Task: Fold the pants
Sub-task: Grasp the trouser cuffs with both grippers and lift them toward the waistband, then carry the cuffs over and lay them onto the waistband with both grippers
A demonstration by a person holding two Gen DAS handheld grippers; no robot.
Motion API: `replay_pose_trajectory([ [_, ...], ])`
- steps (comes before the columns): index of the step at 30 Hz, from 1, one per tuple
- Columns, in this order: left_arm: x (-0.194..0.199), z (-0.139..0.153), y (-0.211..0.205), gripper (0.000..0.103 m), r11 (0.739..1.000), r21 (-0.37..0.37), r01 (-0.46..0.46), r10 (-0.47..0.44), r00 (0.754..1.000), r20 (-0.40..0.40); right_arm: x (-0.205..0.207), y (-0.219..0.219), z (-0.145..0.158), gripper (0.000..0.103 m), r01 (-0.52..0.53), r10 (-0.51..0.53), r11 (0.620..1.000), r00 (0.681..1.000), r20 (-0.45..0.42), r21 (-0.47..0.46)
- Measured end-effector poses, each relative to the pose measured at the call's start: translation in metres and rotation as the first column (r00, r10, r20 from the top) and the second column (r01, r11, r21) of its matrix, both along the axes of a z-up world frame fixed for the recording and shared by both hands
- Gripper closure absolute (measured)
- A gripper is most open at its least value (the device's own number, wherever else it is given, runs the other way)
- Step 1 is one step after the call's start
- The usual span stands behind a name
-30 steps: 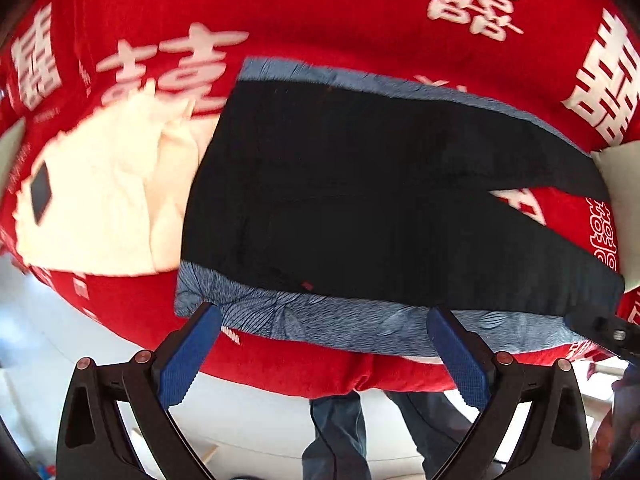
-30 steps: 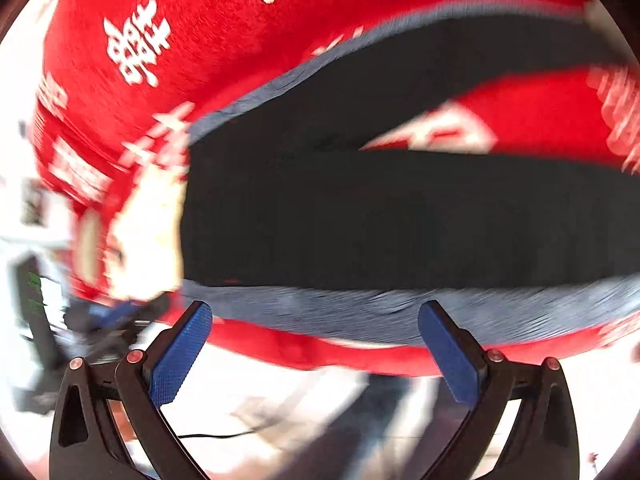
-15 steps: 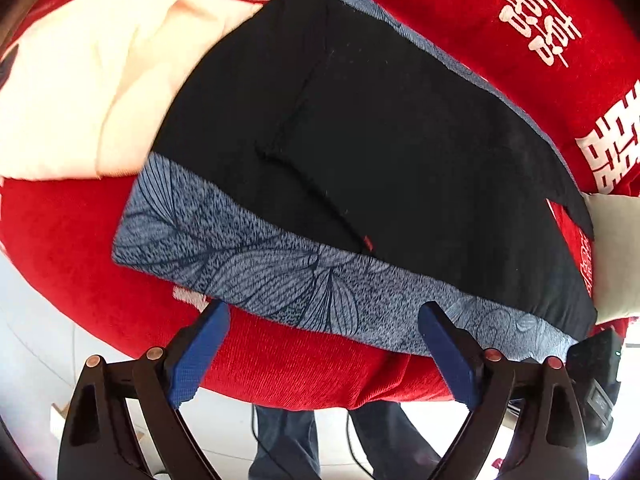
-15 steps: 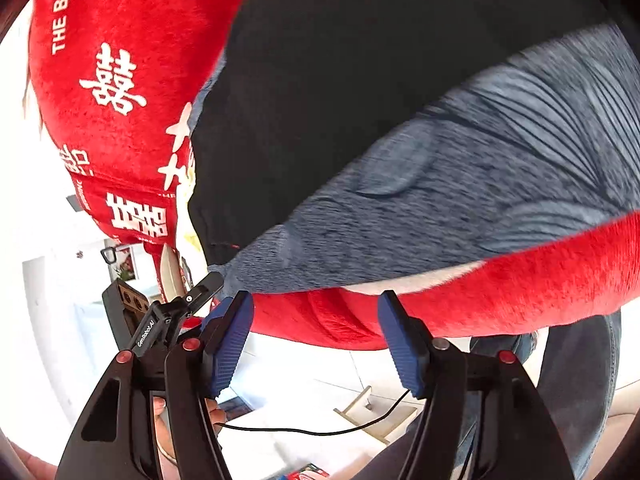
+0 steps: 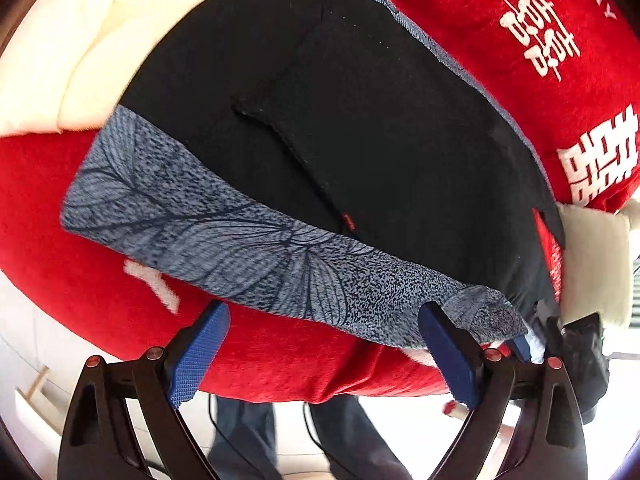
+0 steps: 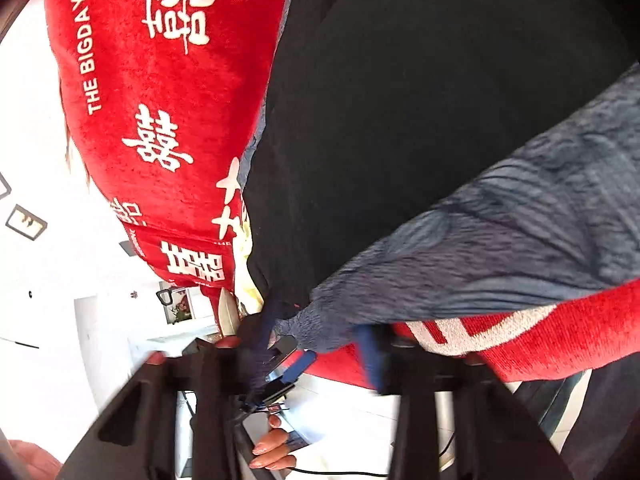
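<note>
Black pants (image 5: 360,120) with a blue-grey leaf-print side band (image 5: 248,248) lie spread flat on a red blanket (image 5: 100,280). My left gripper (image 5: 324,344) is open, its blue pads at the near edge below the band, touching nothing. My right gripper (image 6: 316,344) is at the band's corner (image 6: 320,320); its blue pads are blurred and narrowed around the fabric edge. In the left wrist view the right gripper (image 5: 520,344) shows at the band's right end.
A cream cloth (image 5: 80,60) lies at the pants' far left end. A cream cushion (image 5: 592,264) sits at the right edge. The blanket's front edge drops to a pale floor, where a person's legs (image 5: 248,432) stand.
Both grippers moved closer to the near edge of the pants. The right gripper narrowed and reached the band's corner; the left stayed open.
</note>
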State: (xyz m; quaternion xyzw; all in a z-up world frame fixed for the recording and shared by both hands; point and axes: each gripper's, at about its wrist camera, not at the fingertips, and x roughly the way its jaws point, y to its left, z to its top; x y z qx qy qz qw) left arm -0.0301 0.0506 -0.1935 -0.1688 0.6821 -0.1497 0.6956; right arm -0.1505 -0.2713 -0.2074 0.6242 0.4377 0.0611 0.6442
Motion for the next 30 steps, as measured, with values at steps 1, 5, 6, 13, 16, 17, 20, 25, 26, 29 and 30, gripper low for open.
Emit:
replay_pose_trajectory([
  [1, 0.002, -0.001, -0.002, 0.006, 1.000, -0.013, -0.016, 0.016, 1.000, -0.006, 0.000, -0.002, 0.002, 0.071, -0.001, 0.001, 1.000, 1.000, 0.003, 0.015],
  [5, 0.012, -0.004, -0.002, 0.006, 0.997, -0.020, -0.069, 0.069, 0.998, -0.009, 0.000, -0.001, 0.010, 0.071, -0.039, 0.039, 0.999, 0.999, 0.004, 0.005],
  [6, 0.016, -0.002, -0.001, 0.006, 0.995, -0.022, -0.095, 0.095, 0.995, -0.001, 0.000, -0.003, 0.009, 0.070, -0.048, 0.048, 0.999, 0.999, -0.007, -0.002],
  [13, 0.024, 0.001, 0.010, 0.065, 0.989, 0.056, -0.134, 0.133, 0.991, 0.021, -0.015, -0.009, -0.021, 0.079, 0.074, -0.069, 0.996, 0.993, -0.100, 0.051],
  [16, 0.024, 0.003, 0.024, 0.087, 0.987, 0.033, -0.158, 0.158, 0.987, 0.005, -0.020, -0.013, -0.017, 0.097, 0.110, -0.104, 0.993, 0.986, -0.130, 0.033],
  [17, 0.026, 0.006, 0.028, 0.087, 0.984, 0.007, -0.175, 0.175, 0.984, -0.003, -0.017, -0.012, -0.007, 0.097, 0.083, -0.082, 0.997, 0.989, -0.124, 0.004],
  [20, 0.034, 0.026, 0.027, 0.087, 0.988, -0.003, -0.155, 0.155, 0.988, 0.022, 0.002, -0.013, 0.035, 0.097, -0.024, 0.017, 0.995, 0.997, -0.073, -0.098],
  [25, 0.063, 0.085, 0.010, 0.087, 0.996, 0.012, -0.093, 0.091, 0.987, 0.134, 0.048, -0.028, 0.089, 0.097, -0.143, 0.142, 0.971, 0.990, -0.023, -0.193],
  [26, 0.069, 0.091, 0.009, 0.087, 0.996, 0.012, -0.092, 0.089, 0.986, 0.143, 0.058, -0.032, 0.095, 0.097, -0.161, 0.160, 0.966, 0.987, -0.019, -0.203],
  [29, 0.113, 0.115, -0.011, 0.087, 0.996, 0.026, -0.081, 0.074, 0.976, 0.203, 0.101, -0.045, 0.116, 0.097, -0.219, 0.225, 0.947, 0.974, -0.002, -0.234],
  [30, 0.128, 0.120, -0.016, 0.087, 0.996, 0.035, -0.077, 0.067, 0.972, 0.226, 0.115, -0.050, 0.119, 0.097, -0.237, 0.244, 0.942, 0.970, 0.001, -0.236],
])
